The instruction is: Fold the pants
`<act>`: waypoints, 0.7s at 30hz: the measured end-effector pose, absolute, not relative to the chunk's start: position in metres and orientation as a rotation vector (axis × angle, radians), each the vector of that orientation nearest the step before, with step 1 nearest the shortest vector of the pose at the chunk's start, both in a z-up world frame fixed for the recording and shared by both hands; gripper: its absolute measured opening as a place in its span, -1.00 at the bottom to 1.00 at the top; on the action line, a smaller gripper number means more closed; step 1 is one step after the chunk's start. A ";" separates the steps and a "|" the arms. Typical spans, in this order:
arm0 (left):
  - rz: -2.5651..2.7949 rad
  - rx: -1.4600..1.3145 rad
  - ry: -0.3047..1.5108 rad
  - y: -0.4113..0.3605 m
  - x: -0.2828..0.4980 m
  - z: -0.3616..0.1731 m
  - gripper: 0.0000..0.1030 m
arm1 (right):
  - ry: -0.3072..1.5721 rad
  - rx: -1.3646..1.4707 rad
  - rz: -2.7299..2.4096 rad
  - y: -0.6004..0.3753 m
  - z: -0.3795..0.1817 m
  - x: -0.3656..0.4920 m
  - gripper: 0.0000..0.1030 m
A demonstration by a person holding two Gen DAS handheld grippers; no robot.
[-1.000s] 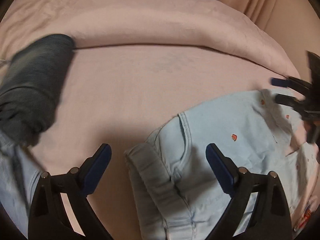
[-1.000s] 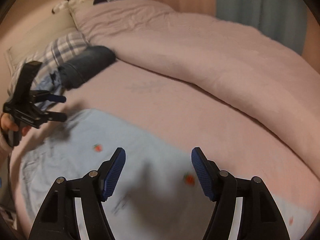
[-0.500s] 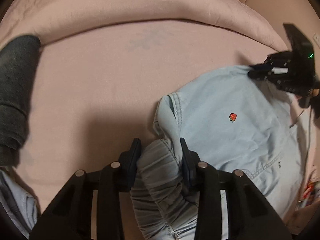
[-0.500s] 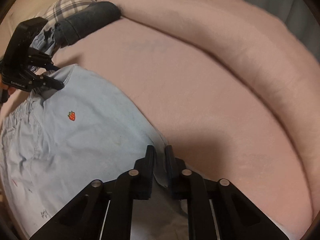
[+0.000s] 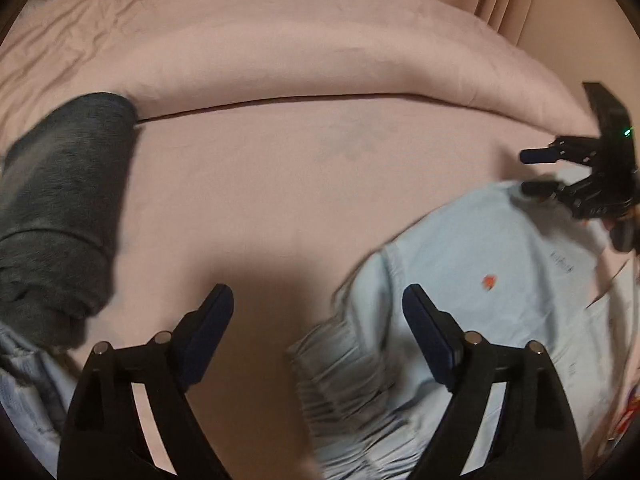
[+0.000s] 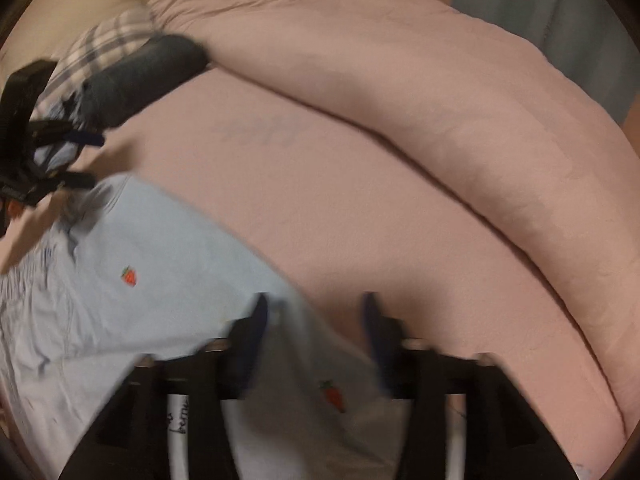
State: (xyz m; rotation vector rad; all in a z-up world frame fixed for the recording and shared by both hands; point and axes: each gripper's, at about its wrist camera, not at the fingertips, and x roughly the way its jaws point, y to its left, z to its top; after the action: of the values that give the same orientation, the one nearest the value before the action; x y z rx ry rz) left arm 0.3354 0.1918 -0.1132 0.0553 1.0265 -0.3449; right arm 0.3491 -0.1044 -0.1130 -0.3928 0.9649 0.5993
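Note:
Light blue pants (image 5: 480, 240) with small strawberry and carrot patches lie on the pink bed sheet (image 5: 280, 184). Their gathered elastic waistband (image 5: 348, 364) lies between and below the fingers of my left gripper (image 5: 318, 306). That gripper's jaws are opening wide and its pads touch no cloth. In the right wrist view, my right gripper (image 6: 316, 312) hovers blurred over the pants (image 6: 140, 248). Its jaws are opening, with a fold of the cloth lying loose between them. Each gripper shows in the other's view, the right gripper (image 5: 528, 172) and the left gripper (image 6: 91, 160).
A dark grey rolled garment (image 5: 60, 200) lies on the left, also visible as the grey roll (image 6: 140, 76). A thick pink duvet (image 5: 320, 60) is bunched along the far side. A plaid pillow (image 6: 100, 48) and more pale blue clothing (image 5: 24, 380) sit at the left.
Half a second ago both grippers were shut on the pants, the left on the waistband. Both have since opened and let the cloth go; the pants lie flatter.

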 end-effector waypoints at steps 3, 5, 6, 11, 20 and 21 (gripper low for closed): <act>-0.376 0.069 1.099 0.182 0.349 -0.128 0.63 | 1.018 -0.367 0.623 -0.105 -0.121 0.359 0.20; -0.413 0.084 1.197 0.175 0.366 -0.143 0.26 | 1.067 -0.362 0.634 -0.104 -0.131 0.364 0.20; -0.416 0.106 1.192 0.172 0.367 -0.144 0.25 | 1.097 -0.377 0.632 -0.104 -0.138 0.367 0.20; -0.481 0.134 1.165 0.156 0.361 -0.131 -0.60 | 1.079 -0.423 0.634 -0.101 -0.139 0.363 -0.62; -0.386 0.280 0.958 0.139 0.299 -0.072 -0.78 | 0.872 -0.561 0.587 -0.104 -0.074 0.290 -0.93; -0.382 0.272 0.939 0.140 0.288 -0.064 -0.78 | 0.841 -0.566 0.586 -0.105 -0.061 0.277 -0.93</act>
State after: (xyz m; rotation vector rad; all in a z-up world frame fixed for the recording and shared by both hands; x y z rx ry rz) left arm 0.2879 0.1395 -0.0640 0.2717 0.9387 -0.3821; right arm 0.2769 -0.1052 -0.0613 -0.5665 0.8414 0.5857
